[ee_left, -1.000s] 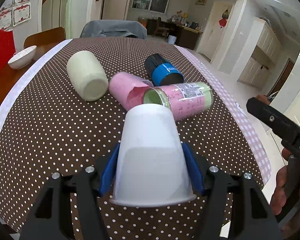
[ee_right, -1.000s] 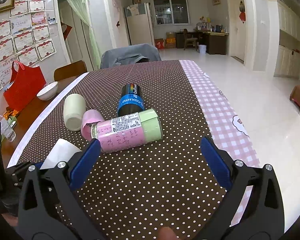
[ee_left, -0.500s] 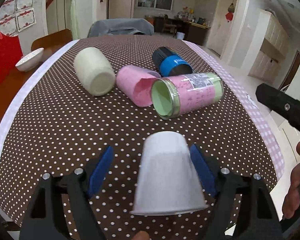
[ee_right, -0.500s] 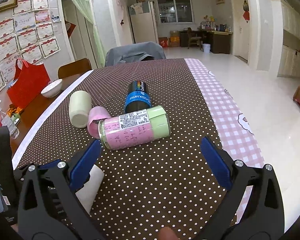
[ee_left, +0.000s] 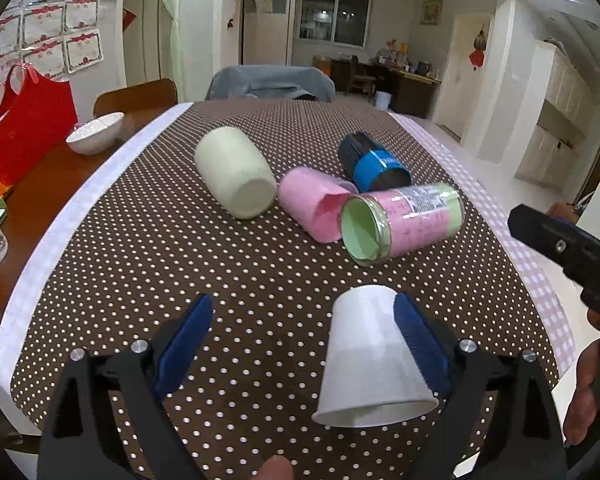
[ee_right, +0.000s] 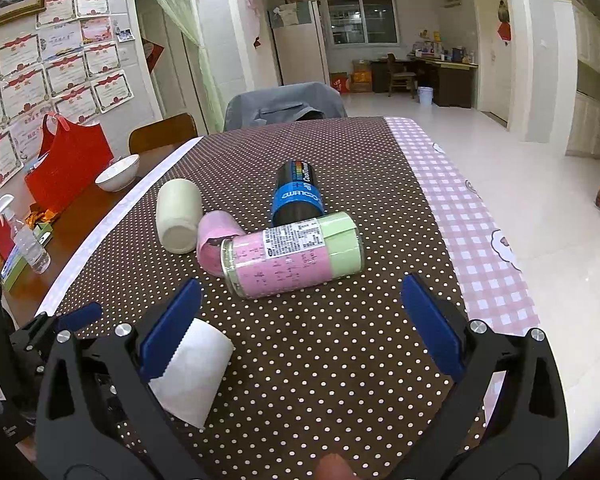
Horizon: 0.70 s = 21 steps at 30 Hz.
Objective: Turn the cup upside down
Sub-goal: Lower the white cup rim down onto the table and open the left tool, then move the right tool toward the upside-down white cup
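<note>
A white paper cup (ee_left: 374, 358) stands upside down on the brown dotted tablecloth (ee_left: 148, 248), rim down. My left gripper (ee_left: 304, 344) is open around it; the cup sits against the right blue pad, far from the left pad. In the right wrist view the cup (ee_right: 192, 372) shows at lower left, partly behind my left finger. My right gripper (ee_right: 300, 324) is open and empty above the cloth, to the right of the cup.
Lying on the cloth beyond: a cream cup (ee_left: 236, 178), a pink cup (ee_left: 314, 204), a pink-and-green jar (ee_left: 400, 224), a blue-and-black can (ee_left: 374, 162). A white bowl (ee_left: 94, 134), red bag (ee_left: 24, 128) and water bottle (ee_right: 28, 240) are at left.
My left gripper opened and let go of the white cup, which now stands rim down on the cloth. The left gripper drew back and shifted left. The right gripper barely moved.
</note>
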Motion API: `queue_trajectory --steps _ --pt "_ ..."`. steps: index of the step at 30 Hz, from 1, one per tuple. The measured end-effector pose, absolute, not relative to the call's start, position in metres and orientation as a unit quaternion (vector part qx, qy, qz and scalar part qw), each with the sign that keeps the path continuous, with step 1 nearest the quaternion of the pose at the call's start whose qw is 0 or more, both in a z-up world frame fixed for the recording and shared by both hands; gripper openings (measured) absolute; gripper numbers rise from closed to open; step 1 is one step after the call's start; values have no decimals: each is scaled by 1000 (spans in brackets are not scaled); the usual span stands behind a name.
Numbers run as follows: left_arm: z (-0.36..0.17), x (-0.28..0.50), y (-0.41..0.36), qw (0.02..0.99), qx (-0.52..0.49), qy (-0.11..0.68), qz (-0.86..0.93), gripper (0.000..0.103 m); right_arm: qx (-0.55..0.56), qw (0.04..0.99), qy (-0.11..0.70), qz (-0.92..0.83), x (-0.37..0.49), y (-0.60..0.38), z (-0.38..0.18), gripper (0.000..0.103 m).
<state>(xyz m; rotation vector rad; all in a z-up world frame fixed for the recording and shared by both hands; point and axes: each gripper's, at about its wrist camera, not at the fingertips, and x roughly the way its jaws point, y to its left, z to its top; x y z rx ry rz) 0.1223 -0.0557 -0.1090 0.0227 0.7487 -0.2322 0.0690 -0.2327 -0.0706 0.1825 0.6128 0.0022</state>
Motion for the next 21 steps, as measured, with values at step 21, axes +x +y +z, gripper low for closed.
queue_trajectory --steps 21 --pt "-71 86 3 953 -20 294 -68 90 88 942 320 51 73 -201 -58 97"
